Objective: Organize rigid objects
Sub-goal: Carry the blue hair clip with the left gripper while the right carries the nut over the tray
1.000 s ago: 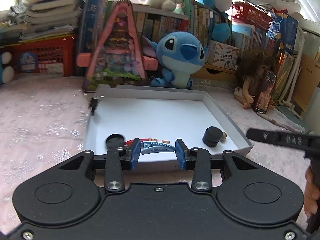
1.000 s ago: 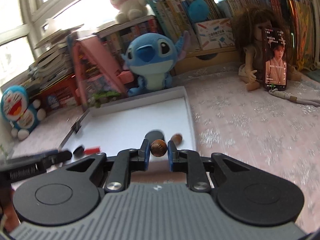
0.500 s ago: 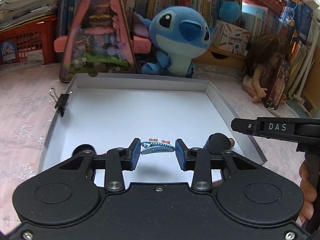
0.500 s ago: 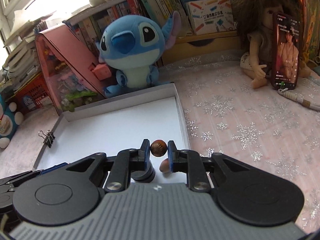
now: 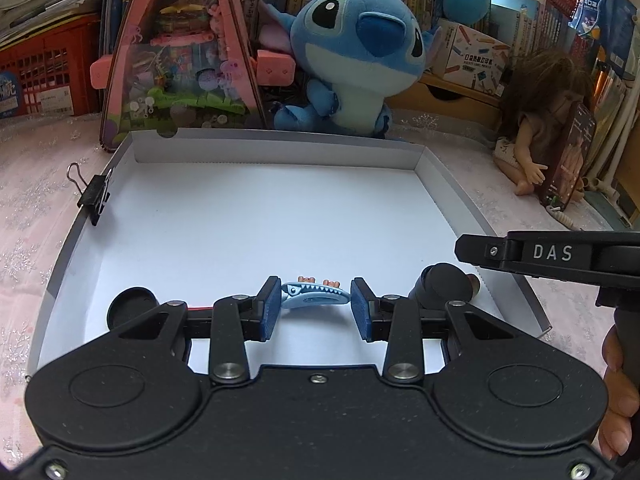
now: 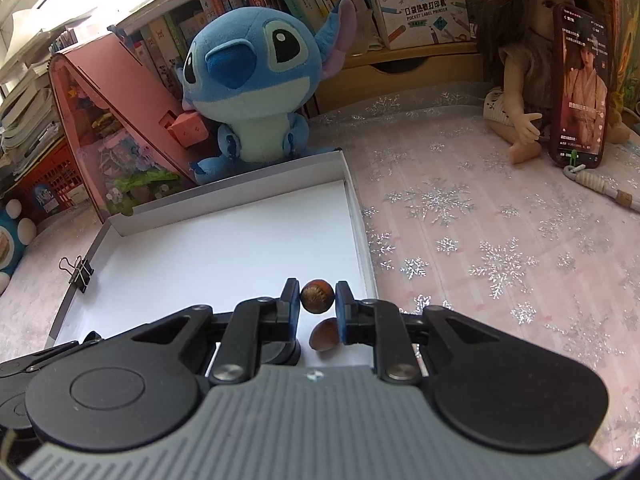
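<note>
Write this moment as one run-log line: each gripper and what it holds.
left gripper: shut on blue hair clip | right gripper: shut on brown nut | both over white tray

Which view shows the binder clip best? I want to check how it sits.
The left wrist view: the binder clip is larger there, clamped on the tray's left wall. The right wrist view shows it small.

Two nuts (image 6: 317, 296), one shark hair clip (image 5: 314, 294), one binder clip (image 5: 94, 198), one white tray (image 5: 276, 146)

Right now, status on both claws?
Left claw shut on blue shark clip. Right claw shut on nut. Both over white tray; nothing in the way.
</note>
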Tool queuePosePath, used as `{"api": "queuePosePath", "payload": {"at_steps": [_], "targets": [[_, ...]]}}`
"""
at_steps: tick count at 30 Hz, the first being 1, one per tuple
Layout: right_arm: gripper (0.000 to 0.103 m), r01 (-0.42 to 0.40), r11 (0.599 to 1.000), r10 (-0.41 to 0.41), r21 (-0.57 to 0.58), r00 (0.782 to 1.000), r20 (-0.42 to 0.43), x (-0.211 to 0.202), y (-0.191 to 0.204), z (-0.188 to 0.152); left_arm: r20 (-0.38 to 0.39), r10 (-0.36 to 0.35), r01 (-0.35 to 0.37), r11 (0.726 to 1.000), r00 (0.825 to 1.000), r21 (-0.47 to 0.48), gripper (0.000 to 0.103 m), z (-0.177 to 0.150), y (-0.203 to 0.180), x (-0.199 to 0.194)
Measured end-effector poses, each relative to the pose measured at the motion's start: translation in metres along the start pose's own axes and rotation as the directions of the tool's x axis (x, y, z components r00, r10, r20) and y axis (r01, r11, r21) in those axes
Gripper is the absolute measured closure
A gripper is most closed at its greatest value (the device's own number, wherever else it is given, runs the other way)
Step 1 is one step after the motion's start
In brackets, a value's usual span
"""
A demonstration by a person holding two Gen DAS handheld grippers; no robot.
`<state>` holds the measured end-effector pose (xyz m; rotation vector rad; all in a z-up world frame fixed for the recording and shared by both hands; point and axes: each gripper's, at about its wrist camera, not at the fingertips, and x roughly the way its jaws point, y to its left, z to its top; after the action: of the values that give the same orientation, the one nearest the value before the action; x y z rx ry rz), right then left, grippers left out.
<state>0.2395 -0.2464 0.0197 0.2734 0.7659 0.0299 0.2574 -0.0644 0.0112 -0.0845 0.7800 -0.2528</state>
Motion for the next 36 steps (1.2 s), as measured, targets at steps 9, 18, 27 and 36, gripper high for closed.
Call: {"api": "queuePosePath", "payload": {"at_steps": [9,18,27,36], "targets": [[0.08,0.01,1.0,-0.01,0.018,1.0,-0.01,0.005,-0.0048,-0.0006,0.005,-0.003,0.003,1.0,1.0,-0.008,0.067,0.0002,-0.0005,0.0007],[0.08,0.004,0.999,-0.004,0.033,1.0,-0.012,0.0061,-0.0063,-0.0008,0.004,-0.005,0.005,1.0,1.0,0.003,0.067,0.0002,-0.0024,0.0016],[0.08,0.009,1.0,-0.008,0.03,1.0,-0.013,0.0077,-0.0055,-0.0017,0.012,0.009,-0.009,1.0,1.0,0.028,0.067,-0.0016,-0.0062,0.0012],[0.08,0.012,1.0,-0.012,0.024,1.0,-0.013,0.0079,-0.0049,-0.0018,0.021,0.033,-0.034,0.998,0.999,0.054,0.067,-0.0028,-0.0103,0.0016]]}}
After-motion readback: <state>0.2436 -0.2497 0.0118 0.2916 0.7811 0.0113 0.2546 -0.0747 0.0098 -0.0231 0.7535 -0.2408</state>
